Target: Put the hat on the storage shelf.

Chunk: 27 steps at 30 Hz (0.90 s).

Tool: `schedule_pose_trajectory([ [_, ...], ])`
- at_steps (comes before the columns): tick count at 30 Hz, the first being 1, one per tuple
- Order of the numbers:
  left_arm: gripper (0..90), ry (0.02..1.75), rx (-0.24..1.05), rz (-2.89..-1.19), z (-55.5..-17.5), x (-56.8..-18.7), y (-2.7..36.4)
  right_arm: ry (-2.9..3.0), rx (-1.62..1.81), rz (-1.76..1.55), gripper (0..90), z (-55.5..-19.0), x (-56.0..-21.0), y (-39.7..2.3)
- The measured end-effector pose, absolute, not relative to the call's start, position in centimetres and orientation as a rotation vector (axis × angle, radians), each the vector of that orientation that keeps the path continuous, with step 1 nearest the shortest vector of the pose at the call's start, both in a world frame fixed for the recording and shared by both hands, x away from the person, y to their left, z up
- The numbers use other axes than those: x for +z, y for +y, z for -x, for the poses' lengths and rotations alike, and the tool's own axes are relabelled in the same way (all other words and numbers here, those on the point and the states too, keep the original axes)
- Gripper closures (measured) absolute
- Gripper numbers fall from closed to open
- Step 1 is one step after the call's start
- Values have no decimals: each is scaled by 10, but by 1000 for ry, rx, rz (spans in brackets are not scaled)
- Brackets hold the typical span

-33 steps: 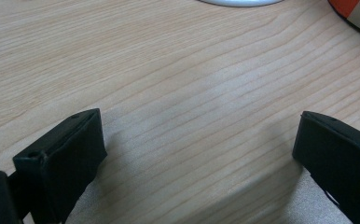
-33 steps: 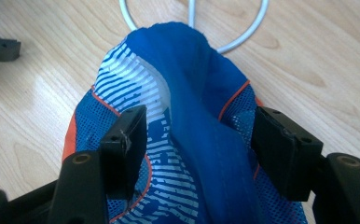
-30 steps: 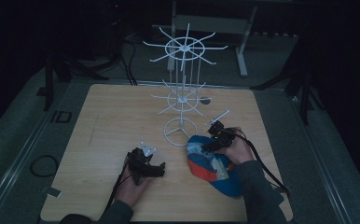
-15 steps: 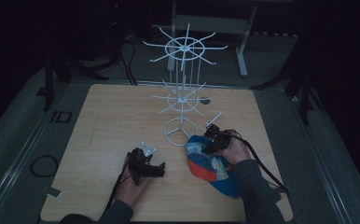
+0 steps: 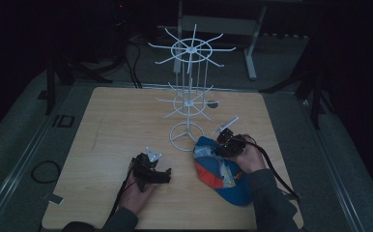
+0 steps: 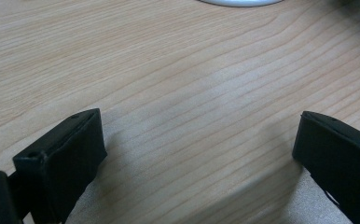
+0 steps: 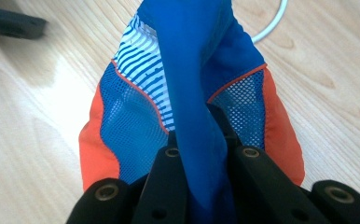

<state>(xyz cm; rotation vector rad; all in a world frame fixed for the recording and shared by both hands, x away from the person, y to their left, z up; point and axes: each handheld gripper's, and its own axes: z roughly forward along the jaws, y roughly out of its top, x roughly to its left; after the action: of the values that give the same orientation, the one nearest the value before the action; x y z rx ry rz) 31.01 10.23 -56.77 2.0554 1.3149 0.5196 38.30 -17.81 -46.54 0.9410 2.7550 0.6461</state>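
A blue, orange and striped cap (image 5: 223, 176) lies on the wooden table (image 5: 117, 125) at the front right. My right gripper (image 5: 226, 146) sits at the cap's far edge. Its jaws have just been closing and now pinch a fold of the cap's blue fabric (image 7: 201, 107) between them; the right gripper (image 7: 206, 156) is shut on it. My left gripper (image 5: 159, 175) rests low on the table to the left of the cap. The left gripper (image 6: 197, 140) stands wide open with bare wood between its fingers (image 6: 71, 149).
A white wire rack (image 5: 189, 96) with two tiers of spokes stands at the table's middle, its ring base (image 5: 187, 133) just left of the cap. Part of that ring (image 7: 271, 28) shows beyond the cap. Cables trail from both grippers toward the front edge.
The right hand has shifted slightly at the cap's far edge, and the fabric there is now gathered up at the gripper. The left hand has kept still.
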Motion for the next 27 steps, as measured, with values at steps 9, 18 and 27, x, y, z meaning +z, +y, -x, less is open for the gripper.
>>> schedule_pose_trajectory([
  [9, 26, 1315, 519, -2055, -310, -568, 102, 2685, 772, -941, 882, -365, -447, -197],
  [18, 26, 1317, 516, -2055, -310, -568, 102, 2576, 903, -973, 883, -346, -437, -218],
  [27, 26, 1315, 515, -2061, -310, -567, 102, 2509, 956, -965, 883, -330, -428, -228],
])
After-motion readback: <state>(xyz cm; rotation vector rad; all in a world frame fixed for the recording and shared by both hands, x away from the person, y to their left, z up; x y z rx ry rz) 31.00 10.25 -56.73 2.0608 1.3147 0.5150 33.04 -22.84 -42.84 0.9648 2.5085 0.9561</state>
